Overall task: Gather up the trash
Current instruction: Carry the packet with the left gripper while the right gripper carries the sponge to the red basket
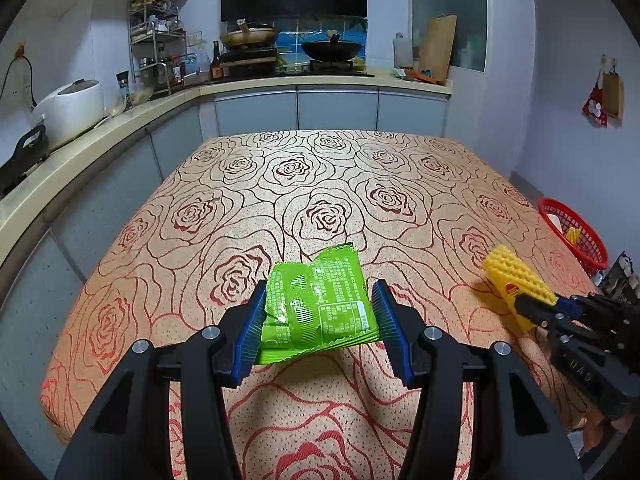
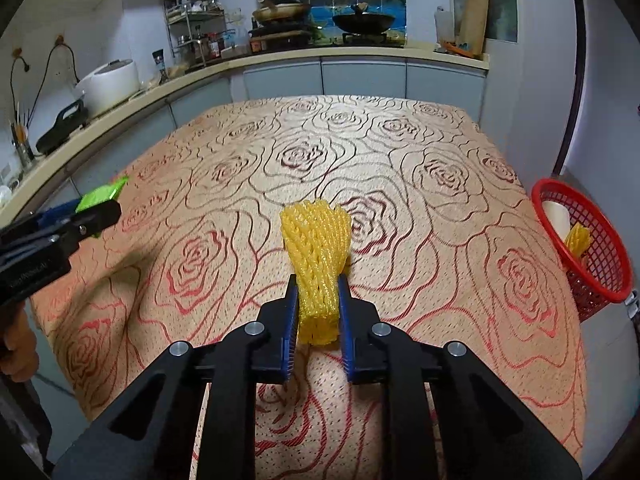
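One red basket (image 2: 584, 240) right of table (image 2: 400, 168), path unobstructed.

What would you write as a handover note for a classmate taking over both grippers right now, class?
Left gripper: shut on the green snack wrapper, held above the table.
Right gripper: shut on the yellow foam net, also off the cloth.
Red basket: past the table's right edge, already holding another yellow net and something white.
Done: both pieces picked up.
Left: carry each to the red basket and release. No other trash shows on the table.
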